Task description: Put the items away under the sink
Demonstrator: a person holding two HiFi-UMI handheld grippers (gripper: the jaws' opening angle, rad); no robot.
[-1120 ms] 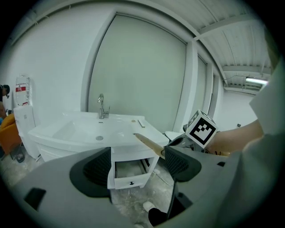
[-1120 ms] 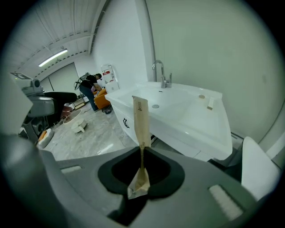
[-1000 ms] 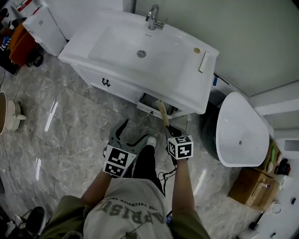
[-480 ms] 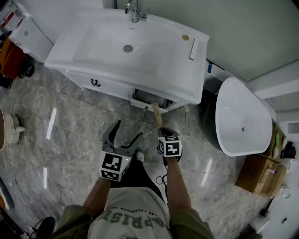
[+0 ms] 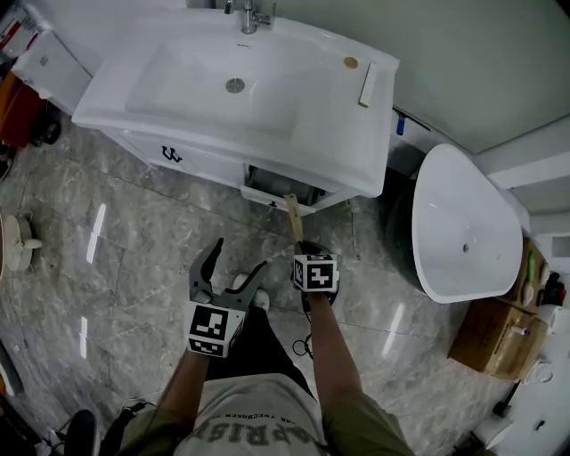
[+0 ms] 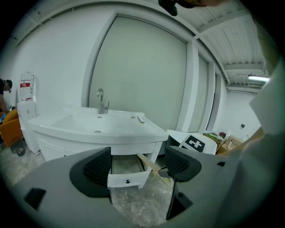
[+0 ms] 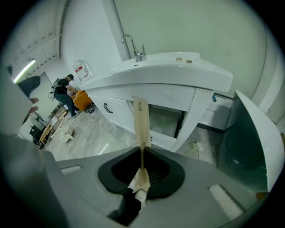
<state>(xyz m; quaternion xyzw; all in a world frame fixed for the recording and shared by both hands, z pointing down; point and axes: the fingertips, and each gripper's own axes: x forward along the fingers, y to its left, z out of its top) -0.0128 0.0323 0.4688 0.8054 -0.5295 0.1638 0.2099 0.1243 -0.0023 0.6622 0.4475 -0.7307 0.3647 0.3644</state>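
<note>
Below the white ceramic sink (image 5: pixel 223 80), I am pinching the near end of a long, flat beige paper-sleeved stick (image 7: pixel 141 124) in my right tool (image 7: pixel 141 167). Its long axis is running straight away from me, with the free tip aiming at the open white drawer (image 5: pixel 276 191). Feeding it in tip-first and level looks best. My left tool (image 6: pixel 139 164) is gaping wide, empty.

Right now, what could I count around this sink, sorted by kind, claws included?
Claws: 2, the left claw open, the right claw shut on the tan stick
Tan sticks: 1
Small things on the sink top: 2, a round disc and a pale bar
Open drawers: 1
Taps: 1
Total: 7
</note>
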